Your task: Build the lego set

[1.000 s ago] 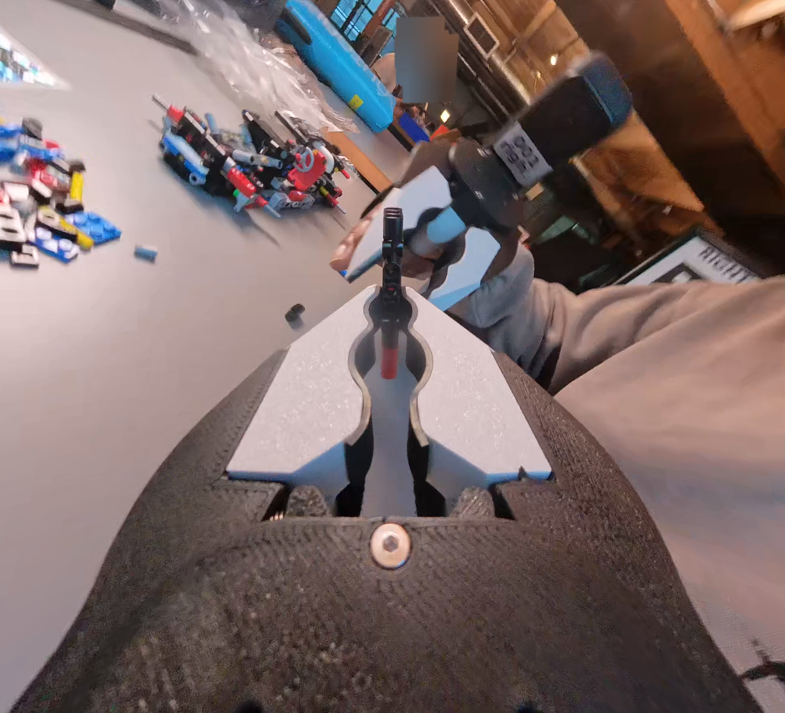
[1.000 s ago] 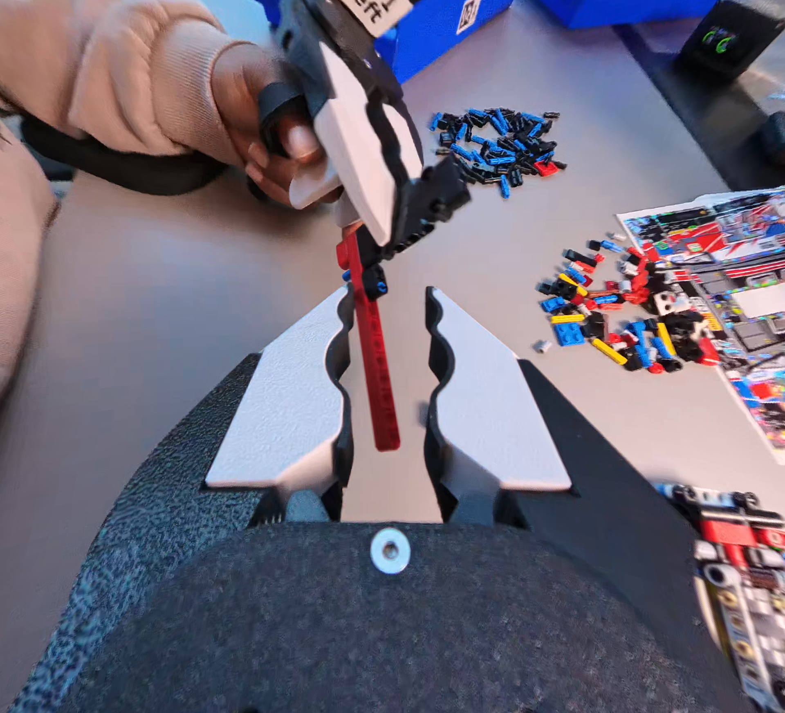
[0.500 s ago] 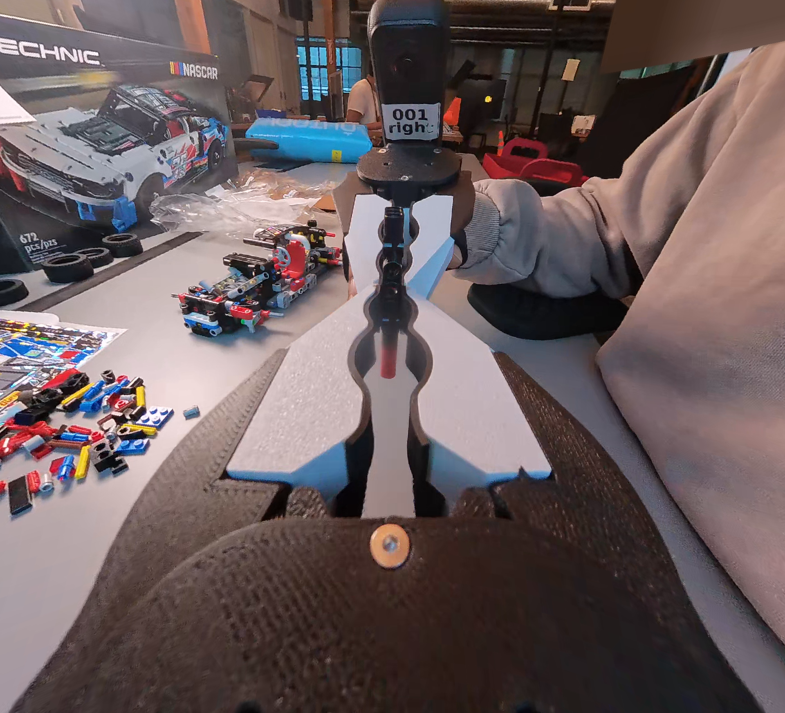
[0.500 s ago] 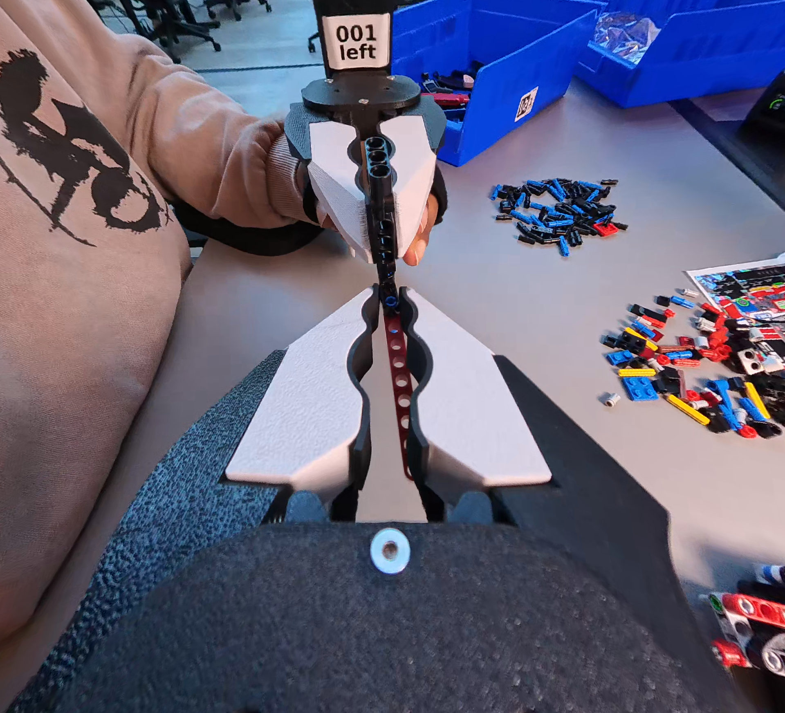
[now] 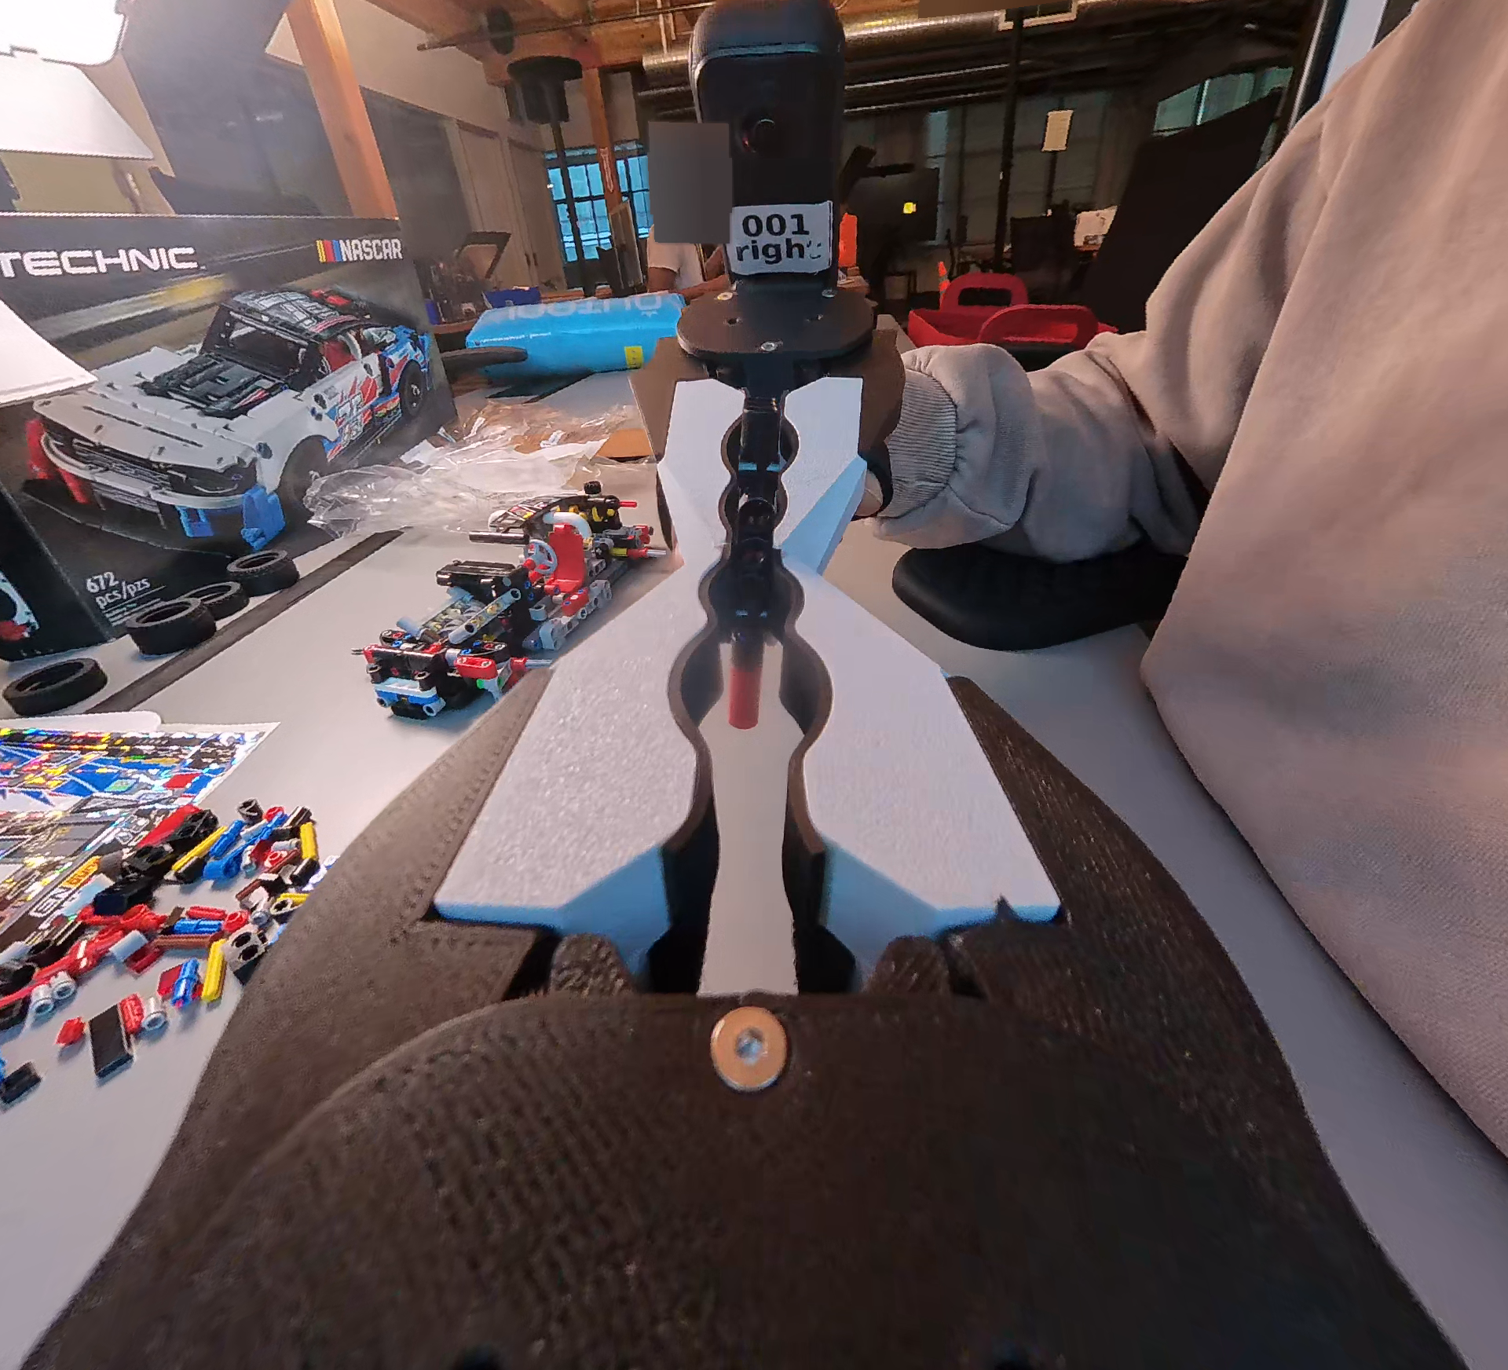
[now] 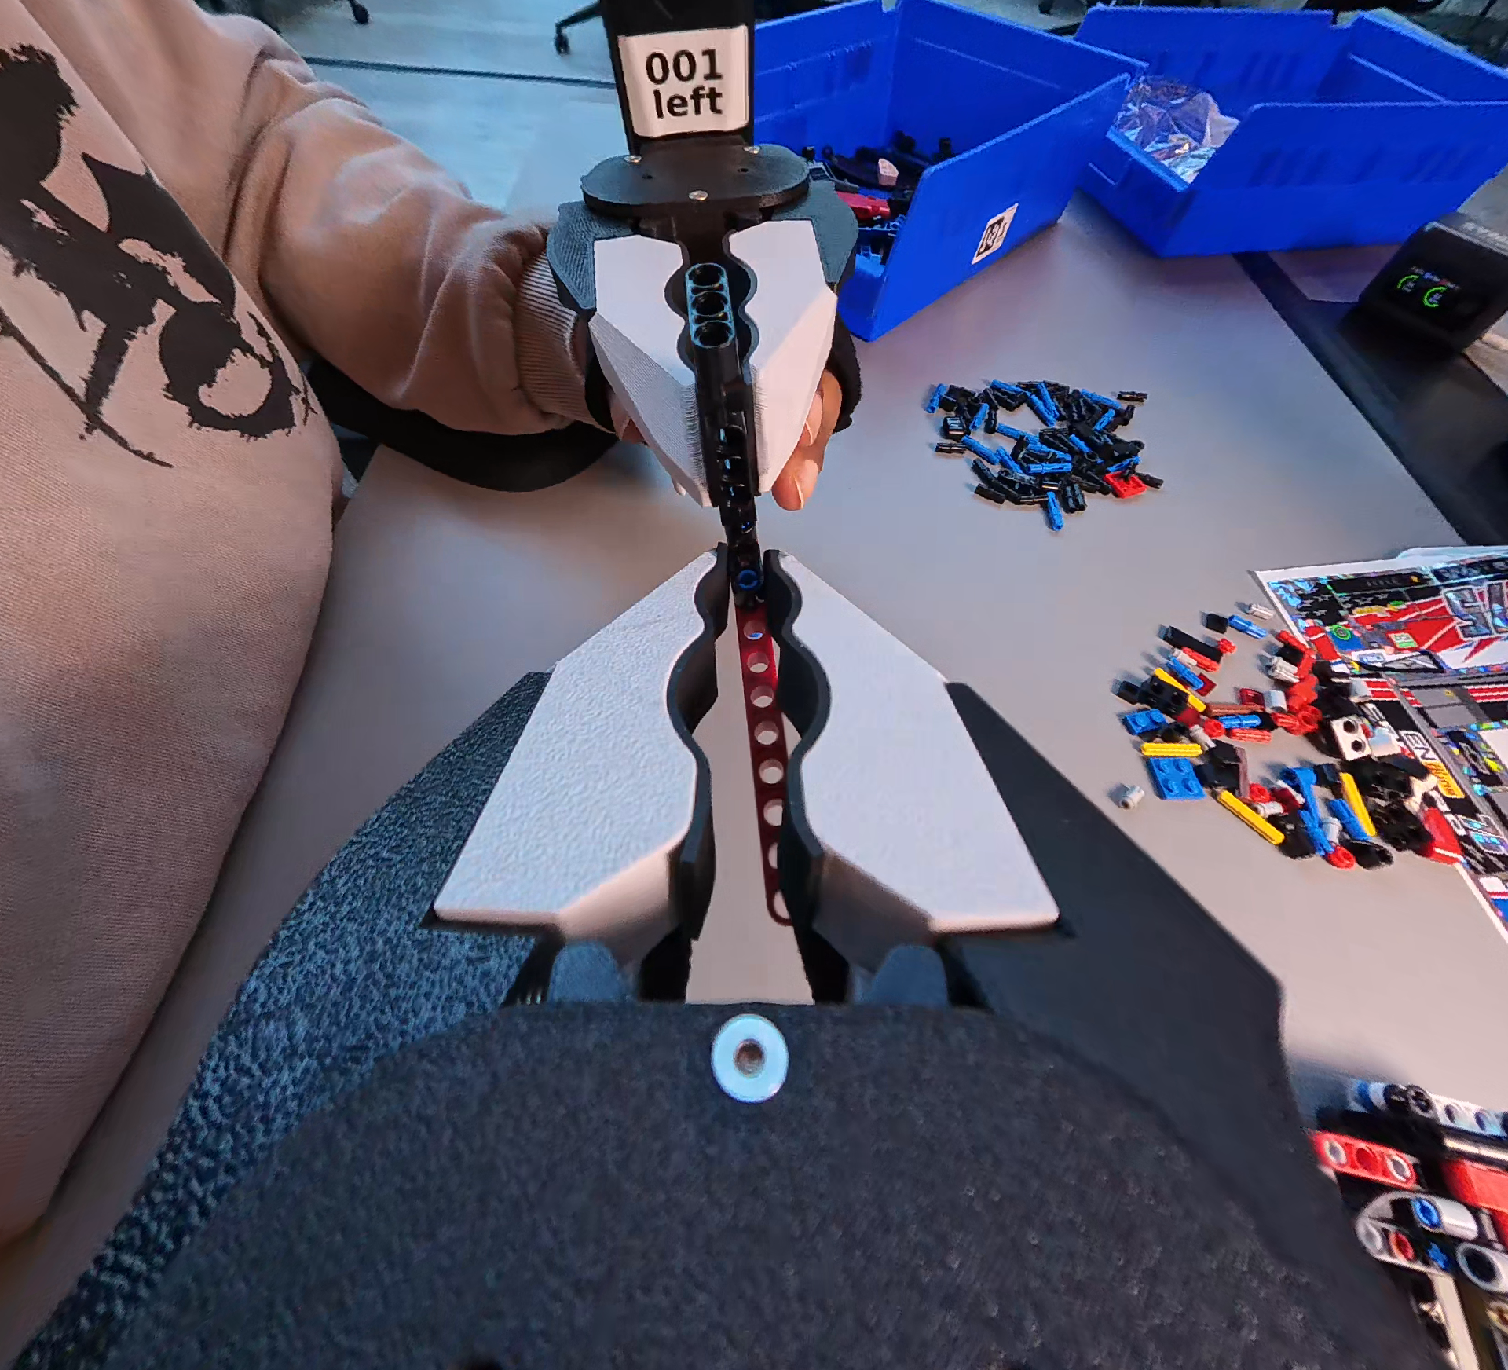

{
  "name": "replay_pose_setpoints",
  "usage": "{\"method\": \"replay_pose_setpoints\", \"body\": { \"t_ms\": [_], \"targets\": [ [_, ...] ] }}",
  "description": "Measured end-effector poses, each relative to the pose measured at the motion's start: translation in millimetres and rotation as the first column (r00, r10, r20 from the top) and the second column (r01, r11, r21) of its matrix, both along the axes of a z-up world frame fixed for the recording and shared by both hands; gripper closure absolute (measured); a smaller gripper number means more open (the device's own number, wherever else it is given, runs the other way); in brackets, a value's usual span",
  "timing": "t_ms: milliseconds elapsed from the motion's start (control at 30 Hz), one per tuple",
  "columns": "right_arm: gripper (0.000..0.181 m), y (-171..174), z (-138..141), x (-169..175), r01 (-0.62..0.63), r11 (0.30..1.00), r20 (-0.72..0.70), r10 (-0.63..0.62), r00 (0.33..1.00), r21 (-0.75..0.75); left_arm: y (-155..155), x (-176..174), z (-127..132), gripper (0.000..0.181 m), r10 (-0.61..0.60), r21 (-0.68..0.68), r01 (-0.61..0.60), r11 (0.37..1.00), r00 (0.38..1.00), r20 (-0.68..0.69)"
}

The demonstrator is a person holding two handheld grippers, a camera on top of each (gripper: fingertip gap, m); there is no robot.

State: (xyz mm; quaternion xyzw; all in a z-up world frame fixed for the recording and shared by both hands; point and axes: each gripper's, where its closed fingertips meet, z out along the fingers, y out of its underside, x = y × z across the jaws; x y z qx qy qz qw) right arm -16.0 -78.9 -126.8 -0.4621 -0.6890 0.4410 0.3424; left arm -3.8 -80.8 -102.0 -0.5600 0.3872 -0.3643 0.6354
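Observation:
My left gripper [image 5: 747,568] is shut on a black lego beam [image 5: 755,506]; a red end [image 5: 742,694] shows between its fingers. My right gripper [image 5: 763,551] faces it tip to tip above the grey table [image 5: 343,686]. In the right wrist view, my right gripper [image 6: 744,565] is shut on a red holed beam [image 6: 763,743]. That beam meets the black beam [image 6: 718,368] at a blue pin [image 6: 744,580]. My left gripper [image 6: 729,494] holds the black beam opposite. Both grippers hold the joined piece in the air.
A part-built car chassis [image 5: 514,604] stands left of the grippers and also shows in the right wrist view [image 6: 1428,1200]. Loose parts [image 5: 163,914], a sticker sheet [image 5: 98,768], tyres [image 5: 175,621] and the set's box [image 5: 204,384] lie left. Blue bins [image 6: 938,172] and a pin pile [image 6: 1044,449] lie behind. My two grippers' fingertips are within a few centimetres of each other.
A second ago my right gripper was open around the red beam and both views were tilted. Now it is shut on that beam and the grippers face each other level.

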Motion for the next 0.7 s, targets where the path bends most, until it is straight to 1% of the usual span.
{"method": "replay_pose_setpoints", "body": {
  "t_ms": [100,200,300,333,367,400,467,533,600,633,667,700],
  "targets": [
    [0.176,-2,0,1,-0.011,0.999,-0.001,0.011,1.0,0.035,-1,1,0,0.176,-0.019,-0.01,0.019,1.0,1.0,0.009],
    [0.176,-3,-1,2,-0.016,0.999,0.01,0.016,1.0,0.032,-2,1,-1,0.176,-0.03,-0.021,0.03,0.999,0.999,0.012],
    [0.175,3,-2,2,0.014,0.999,0.009,-0.014,1.0,0.033,7,-2,-2,0.176,-0.007,-0.084,0.011,0.996,0.999,0.052],
    [0.168,7,0,3,0.021,0.999,0.002,-0.021,1.0,0.028,13,-6,-2,0.176,0.018,-0.133,-0.006,0.991,0.996,0.089],
    [0.154,12,1,6,0.027,1.0,0.002,-0.027,1.0,0.01,21,-11,-1,0.176,0.047,-0.203,-0.017,0.979,0.989,0.142],
    [0.15,21,2,8,0.056,0.998,0.0,-0.056,0.998,0.006,29,-18,-2,0.176,0.078,-0.292,-0.018,0.956,0.978,0.195],
    [0.148,40,2,11,0.12,0.991,-0.031,-0.118,0.993,0.067,45,-31,-15,0.176,0.151,-0.48,-0.01,0.877,0.955,0.255],
    [0.148,51,-4,11,0.16,0.959,-0.05,-0.153,0.987,0.233,56,-40,-28,0.177,0.211,-0.631,0.052,0.774,0.919,0.334],
    [0.149,54,-22,9,0.147,0.896,-0.001,-0.161,0.987,0.418,60,-44,-36,0.177,0.24,-0.723,0.171,0.67,0.871,0.429],
    [0.15,55,-32,8,0.13,0.867,0.031,-0.166,0.986,0.482,62,-45,-43,0.177,0.258,-0.753,0.194,0.629,0.861,0.438],
    [0.155,56,-40,5,0.13,0.843,0.046,-0.18,0.983,0.523,63,-45,-49,0.176,0.268,-0.77,0.203,0.605,0.859,0.437],
    [0.17,57,-45,4,0.128,0.827,0.052,-0.186,0.981,0.547,63,-44,-53,0.177,0.269,-0.784,0.208,0.585,0.862,0.43]
  ]
}}
